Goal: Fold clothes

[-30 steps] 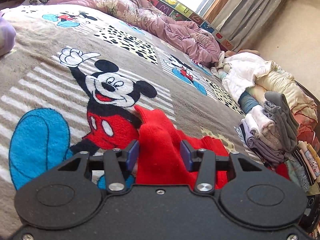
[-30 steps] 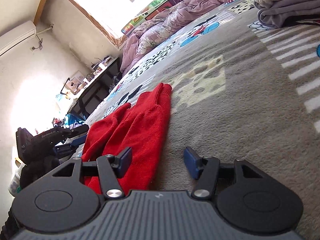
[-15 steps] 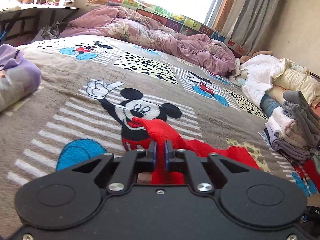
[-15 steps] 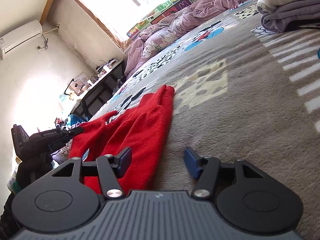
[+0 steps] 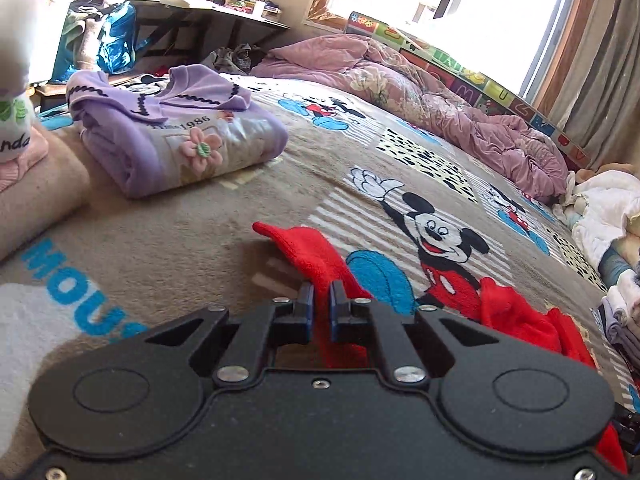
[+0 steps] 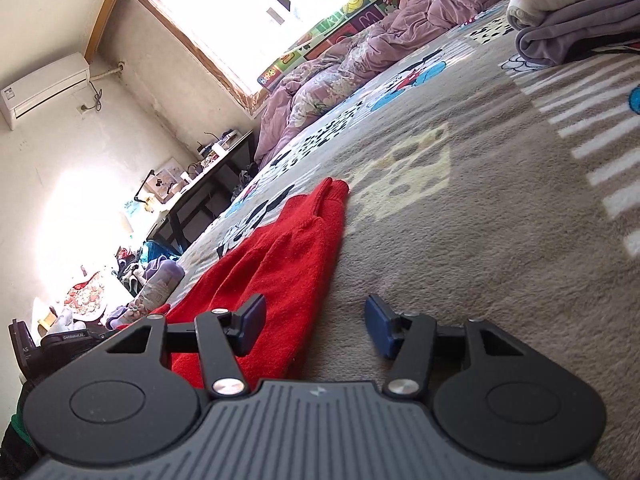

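Observation:
A red knitted garment (image 5: 316, 256) lies on the grey Mickey Mouse blanket (image 5: 200, 232). My left gripper (image 5: 320, 300) is shut on one end of it, and that end sticks up past the blue pads, lifted off the blanket. More of the red cloth (image 5: 520, 316) bunches to the right. In the right wrist view the red garment (image 6: 280, 256) stretches away flat on the blanket (image 6: 480, 220). My right gripper (image 6: 316, 320) is open and low over the blanket, its left pad (image 6: 252, 320) over the garment's edge and its right pad over bare blanket.
A folded lilac sweater (image 5: 176, 128) sits at the back left. A rumpled pink duvet (image 5: 420, 84) lies along the window side. Stacks of folded clothes (image 5: 612, 216) stand at the right edge. A dark desk (image 5: 208, 16) stands beyond the bed.
My left gripper closed on the red garment's end, then swung left with it, lifting it. The right gripper stayed open and nearly still.

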`<state>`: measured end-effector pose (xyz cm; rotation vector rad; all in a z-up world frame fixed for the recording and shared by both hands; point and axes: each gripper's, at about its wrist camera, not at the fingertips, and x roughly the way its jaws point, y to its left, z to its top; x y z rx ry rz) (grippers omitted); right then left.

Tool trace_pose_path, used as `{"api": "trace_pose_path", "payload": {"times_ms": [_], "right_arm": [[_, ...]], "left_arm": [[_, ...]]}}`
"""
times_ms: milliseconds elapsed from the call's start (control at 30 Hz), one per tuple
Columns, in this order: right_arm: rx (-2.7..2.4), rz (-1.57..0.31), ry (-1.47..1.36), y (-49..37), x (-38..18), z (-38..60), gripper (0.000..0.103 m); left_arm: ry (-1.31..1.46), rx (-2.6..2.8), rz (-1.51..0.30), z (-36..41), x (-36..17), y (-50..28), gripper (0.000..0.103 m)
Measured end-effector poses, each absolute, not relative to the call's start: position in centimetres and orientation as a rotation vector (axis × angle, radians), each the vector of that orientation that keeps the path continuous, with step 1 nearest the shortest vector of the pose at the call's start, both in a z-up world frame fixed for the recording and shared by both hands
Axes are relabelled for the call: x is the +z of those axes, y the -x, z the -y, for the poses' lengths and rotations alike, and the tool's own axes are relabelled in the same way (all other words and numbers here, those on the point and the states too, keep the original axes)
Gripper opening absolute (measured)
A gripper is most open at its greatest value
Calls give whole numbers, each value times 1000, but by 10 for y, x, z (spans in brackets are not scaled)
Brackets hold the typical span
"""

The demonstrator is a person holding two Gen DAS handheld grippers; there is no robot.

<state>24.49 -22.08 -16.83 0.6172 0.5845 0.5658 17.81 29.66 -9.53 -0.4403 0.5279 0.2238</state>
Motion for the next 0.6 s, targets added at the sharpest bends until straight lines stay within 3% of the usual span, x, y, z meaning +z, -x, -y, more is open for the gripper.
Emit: {"api": "trace_pose_path", "payload": {"times_ms": [167, 267, 433, 500, 600], "right_arm": [[558, -587, -605, -245, -168, 219, 55], [520, -584, -573, -239, -157, 216, 53], [436, -571, -497, -223, -131, 210, 56], [444, -514, -408, -197, -103, 198, 56], [492, -438, -180, -148, -66, 153, 56]], "left_arm": [[671, 219, -589, -332, -128, -176, 26], [781, 191, -561, -346, -128, -178, 46], [812, 169, -549, -353, -126, -198, 42], [788, 147, -552, -350, -122, -205, 27], [770, 150, -561, -350, -123, -209, 23]]}}
